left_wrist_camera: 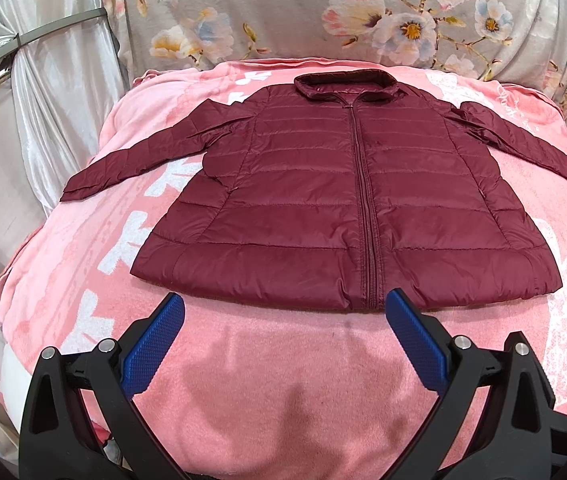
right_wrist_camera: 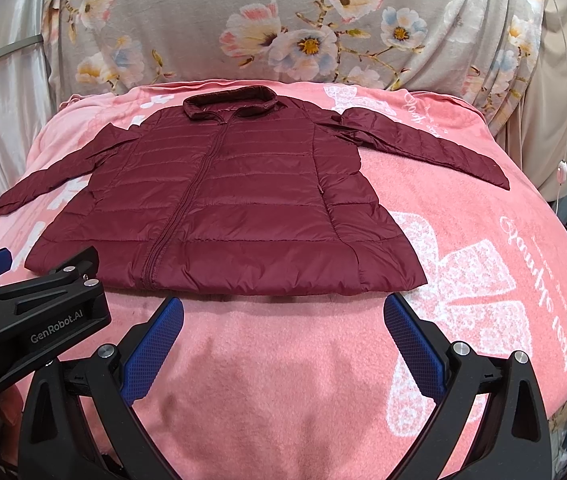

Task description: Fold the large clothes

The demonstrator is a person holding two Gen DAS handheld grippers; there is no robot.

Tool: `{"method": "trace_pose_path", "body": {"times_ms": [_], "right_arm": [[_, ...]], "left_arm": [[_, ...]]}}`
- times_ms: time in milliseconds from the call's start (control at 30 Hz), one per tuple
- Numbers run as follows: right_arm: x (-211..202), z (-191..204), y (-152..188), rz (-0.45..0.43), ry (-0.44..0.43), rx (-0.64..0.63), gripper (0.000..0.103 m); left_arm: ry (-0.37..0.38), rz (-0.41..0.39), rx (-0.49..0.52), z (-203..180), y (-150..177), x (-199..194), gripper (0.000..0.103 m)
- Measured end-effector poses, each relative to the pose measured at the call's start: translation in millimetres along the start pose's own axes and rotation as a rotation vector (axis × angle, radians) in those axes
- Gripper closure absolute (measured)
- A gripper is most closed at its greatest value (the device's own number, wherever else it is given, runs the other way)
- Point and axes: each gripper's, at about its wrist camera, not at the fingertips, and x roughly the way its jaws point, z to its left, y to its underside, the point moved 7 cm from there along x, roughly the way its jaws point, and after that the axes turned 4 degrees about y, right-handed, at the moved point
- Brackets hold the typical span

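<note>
A dark red quilted jacket (left_wrist_camera: pixel 343 196) (right_wrist_camera: pixel 223 208) lies flat and zipped on the pink blanket (left_wrist_camera: pixel 263 360), collar at the far end, both sleeves spread out to the sides. My left gripper (left_wrist_camera: pixel 285 304) hangs open just short of the hem, near the zipper's bottom end, with nothing between its blue pads (left_wrist_camera: pixel 151 348). My right gripper (right_wrist_camera: pixel 283 308) is open too, in front of the hem's right half, holding nothing. In the right wrist view the left gripper's black body (right_wrist_camera: pixel 31 320) shows at the left edge.
The pink blanket (right_wrist_camera: pixel 483 280) with white lettering and bow prints covers the whole work surface. A grey flowered cloth (left_wrist_camera: pixel 323 12) hangs behind it. Shiny white drapes (left_wrist_camera: pixel 43 100) stand at the left, and a thin cord with a small switch (right_wrist_camera: pixel 562 168) hangs at the right.
</note>
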Motion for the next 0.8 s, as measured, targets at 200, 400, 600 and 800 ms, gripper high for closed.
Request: {"method": "trace_pose_path", "body": {"times_ms": [200, 400, 600, 800], "right_arm": [[-0.1, -0.9, -1.4, -0.002, -0.002, -0.002, 0.005], [13.9, -12.7, -11.2, -0.025, -0.006, 0.031, 0.005], [58.1, -104.8, -62.7, -0.071, 0.016, 0.245, 0.005], [136.0, -226.5, -115.4, -0.101, 0.033, 0.537, 0.005]], "left_arm": [[0.000, 0.000, 0.000, -0.1, -0.1, 0.1, 0.005], [-0.003, -0.010, -0.009, 5.5, -4.5, 6.6, 0.005], [0.002, -0.036, -0.045, 23.2, -30.5, 24.8, 0.005], [-0.084, -0.071, -0.083, 43.4, -59.2, 49.7, 0.005]]}}
